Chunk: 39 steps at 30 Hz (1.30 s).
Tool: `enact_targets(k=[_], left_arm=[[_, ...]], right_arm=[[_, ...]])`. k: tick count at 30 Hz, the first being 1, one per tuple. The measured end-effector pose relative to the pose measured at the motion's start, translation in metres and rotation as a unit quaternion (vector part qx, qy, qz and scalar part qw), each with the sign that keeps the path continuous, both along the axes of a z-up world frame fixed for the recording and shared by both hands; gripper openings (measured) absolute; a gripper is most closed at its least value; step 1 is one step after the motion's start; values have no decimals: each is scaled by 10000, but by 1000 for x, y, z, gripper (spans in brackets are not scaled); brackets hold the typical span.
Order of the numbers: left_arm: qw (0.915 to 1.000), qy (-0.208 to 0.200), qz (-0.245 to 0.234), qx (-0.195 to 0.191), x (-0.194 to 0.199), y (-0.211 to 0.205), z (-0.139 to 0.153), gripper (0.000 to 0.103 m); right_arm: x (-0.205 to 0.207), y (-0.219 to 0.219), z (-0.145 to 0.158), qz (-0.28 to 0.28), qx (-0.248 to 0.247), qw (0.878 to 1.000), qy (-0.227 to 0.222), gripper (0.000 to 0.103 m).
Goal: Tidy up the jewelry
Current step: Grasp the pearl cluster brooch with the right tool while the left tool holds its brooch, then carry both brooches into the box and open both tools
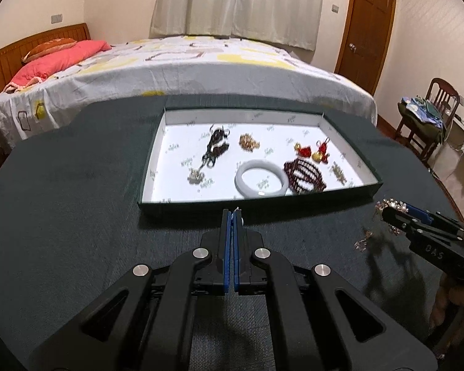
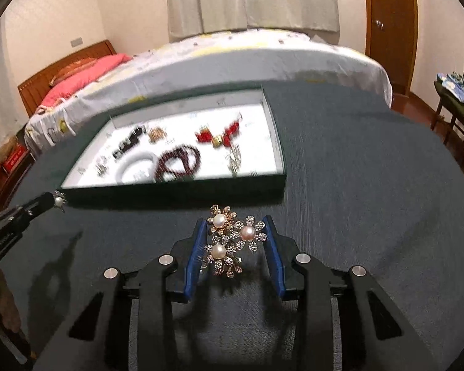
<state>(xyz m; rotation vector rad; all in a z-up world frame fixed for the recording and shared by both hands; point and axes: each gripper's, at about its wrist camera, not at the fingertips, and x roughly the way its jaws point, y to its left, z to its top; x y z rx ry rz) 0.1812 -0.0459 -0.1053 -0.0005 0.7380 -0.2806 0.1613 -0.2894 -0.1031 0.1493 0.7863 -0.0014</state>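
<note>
A shallow dark green tray with a white floor lies on the dark tablecloth. It holds a white bangle, a dark red bead bracelet, red and gold charms, a gold piece and a dark chain piece. My left gripper is shut on a small pearl earring, just before the tray's near wall. My right gripper is shut on a gold brooch with three pearls, held above the cloth right of the tray. The right gripper also shows in the left wrist view.
Another small sparkly piece lies on the cloth below the right gripper. A bed stands behind the table, a wooden door and a chair with cloth on it to the right.
</note>
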Motion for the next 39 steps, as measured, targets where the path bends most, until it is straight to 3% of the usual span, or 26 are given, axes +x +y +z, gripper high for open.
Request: enact_targets(k=[14,26,33,39], left_arm=[[9973,-660,-113,-284,14,-8,56,2],[9913,-1236,-205,-409,63,-28,99,2],[9888,-1424,-224,-398,99,-47,105,2],[9925,-1171,-218,-286,134,-66,77,2]], right_arm=[[12,13,80,265,6,9944,-1027,37],[64,13,124,360,-87,9847,-1703,37],[106,12,125,358,-185,9820,-1848,37],[140,7,93,283,-156,9861,-1631,37]])
